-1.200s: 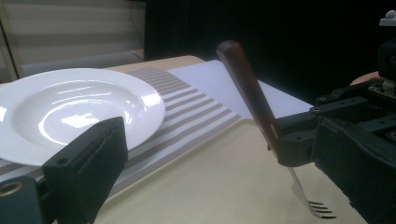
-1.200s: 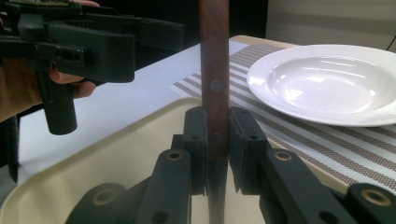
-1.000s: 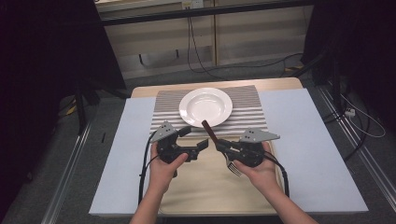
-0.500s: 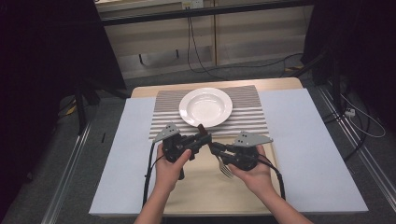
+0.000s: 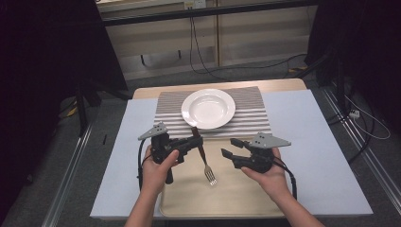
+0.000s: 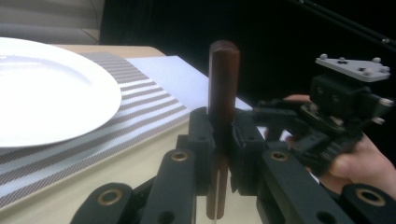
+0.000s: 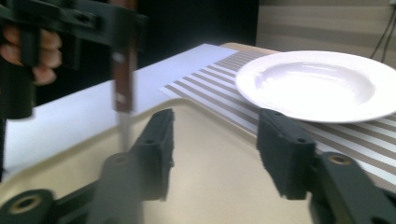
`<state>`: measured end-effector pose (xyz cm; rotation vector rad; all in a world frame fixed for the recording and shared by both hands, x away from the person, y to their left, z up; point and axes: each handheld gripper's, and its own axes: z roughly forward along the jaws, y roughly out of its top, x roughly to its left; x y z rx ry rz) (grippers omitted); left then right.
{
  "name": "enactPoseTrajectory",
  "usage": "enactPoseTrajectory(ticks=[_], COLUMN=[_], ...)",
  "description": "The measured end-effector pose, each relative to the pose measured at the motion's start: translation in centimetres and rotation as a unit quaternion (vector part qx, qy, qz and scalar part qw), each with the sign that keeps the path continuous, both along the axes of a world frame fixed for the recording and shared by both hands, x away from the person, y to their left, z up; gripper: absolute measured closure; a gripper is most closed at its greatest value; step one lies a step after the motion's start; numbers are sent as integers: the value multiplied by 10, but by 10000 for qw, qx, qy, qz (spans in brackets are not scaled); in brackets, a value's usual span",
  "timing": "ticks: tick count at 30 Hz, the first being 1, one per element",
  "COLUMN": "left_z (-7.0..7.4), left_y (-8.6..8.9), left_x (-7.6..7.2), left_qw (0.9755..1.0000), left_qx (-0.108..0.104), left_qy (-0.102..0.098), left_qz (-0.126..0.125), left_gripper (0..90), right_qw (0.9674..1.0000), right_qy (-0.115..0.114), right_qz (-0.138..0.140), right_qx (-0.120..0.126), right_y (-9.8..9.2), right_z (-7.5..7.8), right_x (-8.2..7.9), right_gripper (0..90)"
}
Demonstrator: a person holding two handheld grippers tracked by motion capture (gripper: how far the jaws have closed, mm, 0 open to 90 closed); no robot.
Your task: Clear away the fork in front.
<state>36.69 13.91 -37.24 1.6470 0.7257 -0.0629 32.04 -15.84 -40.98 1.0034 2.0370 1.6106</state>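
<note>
A fork (image 5: 204, 163) with a brown wooden handle hangs tines-down over the beige tray (image 5: 236, 196), and my left gripper (image 5: 195, 142) is shut on that handle. In the left gripper view the handle (image 6: 223, 84) stands upright between the jaws. My right gripper (image 5: 229, 147) is open, a little to the right of the fork and apart from it. In the right gripper view its jaws stand wide apart over the tray (image 7: 210, 186), with the fork's handle (image 7: 123, 79) at the left. A white plate (image 5: 208, 108) lies on a striped placemat (image 5: 255, 120) behind the tray.
A pale cloth (image 5: 312, 151) covers the table on both sides of the tray. Cables run on the floor beyond the table's far edge. The person's hands come in from the near edge.
The two grippers were close together at the fork. My right gripper has opened and drawn off to the right, and the fork now hangs from my left gripper alone.
</note>
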Motion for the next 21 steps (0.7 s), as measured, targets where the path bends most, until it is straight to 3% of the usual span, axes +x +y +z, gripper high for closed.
enactPoseTrajectory(ticks=[3, 5, 7, 21], left_z=[2, 2, 4, 9], left_y=[7, 9, 12, 31], left_x=[0, 0, -1, -1], left_qw=[9999, 9999, 9998, 9994], left_qx=[-55, -45, 76, 253], left_qy=[89, 124, 144, 222], left_qz=[-26, -42, -106, -120], left_gripper=[807, 807, 807, 808], right_qw=[10000, 10000, 9999, 9993], right_qy=[-46, -43, -34, 34], right_qz=[-67, -70, -100, -268], right_qx=[27, 36, -47, -268], right_y=[-8, -10, -15, -41], right_z=[-3, -4, -6, -12], right_x=[-1, -2, -4, -14], right_gripper=[352, 341, 285, 193])
